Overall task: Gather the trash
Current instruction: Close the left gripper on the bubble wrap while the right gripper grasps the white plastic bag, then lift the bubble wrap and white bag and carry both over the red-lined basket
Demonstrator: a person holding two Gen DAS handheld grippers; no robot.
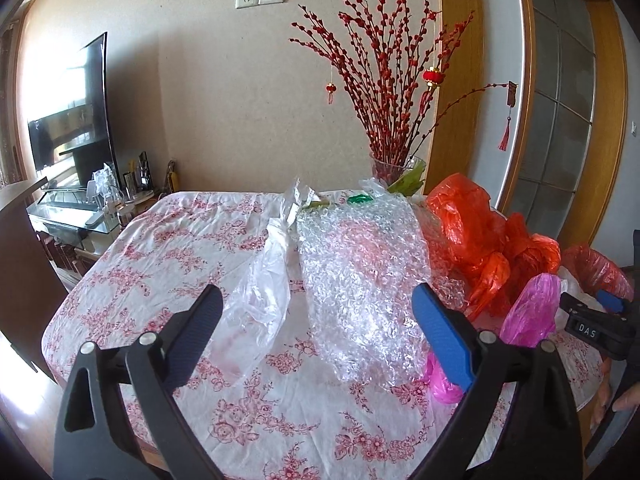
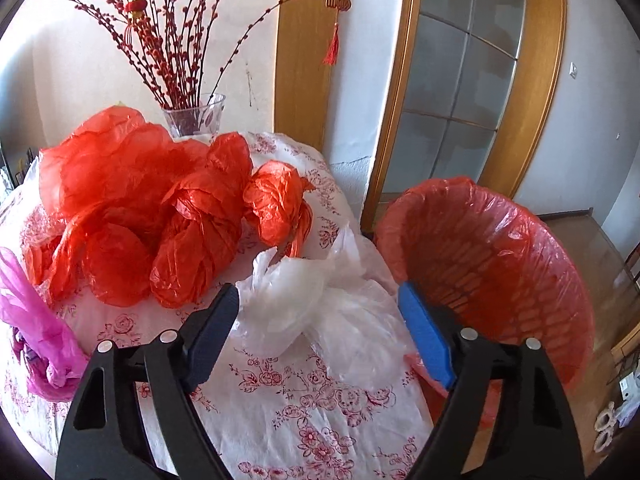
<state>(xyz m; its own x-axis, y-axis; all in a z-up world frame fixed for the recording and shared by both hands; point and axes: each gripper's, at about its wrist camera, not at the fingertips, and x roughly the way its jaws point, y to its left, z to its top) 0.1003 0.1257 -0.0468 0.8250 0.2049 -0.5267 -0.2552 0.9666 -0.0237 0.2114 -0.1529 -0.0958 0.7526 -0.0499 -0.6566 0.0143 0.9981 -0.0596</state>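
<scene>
In the left wrist view a crumpled sheet of bubble wrap (image 1: 360,280) lies on the floral tablecloth (image 1: 160,260). My left gripper (image 1: 316,288) stands open just above its near part, pads clear of it. A clear plastic bag (image 1: 260,300) lies left of the wrap. Orange bags (image 1: 472,232) and a pink bag (image 1: 532,308) lie to the right, where my right gripper (image 1: 590,302) shows. In the right wrist view my right gripper (image 2: 318,290) is open around a white plastic bag (image 2: 320,308), not squeezing it. A bin lined with a red bag (image 2: 500,260) stands just right of the table.
A glass vase (image 2: 196,116) of red branches stands at the table's far edge behind the orange bags (image 2: 160,216). The pink bag (image 2: 32,320) lies at the left. A TV (image 1: 72,120) on a glass stand is far left. A wood-framed glass door (image 2: 460,80) is behind the bin.
</scene>
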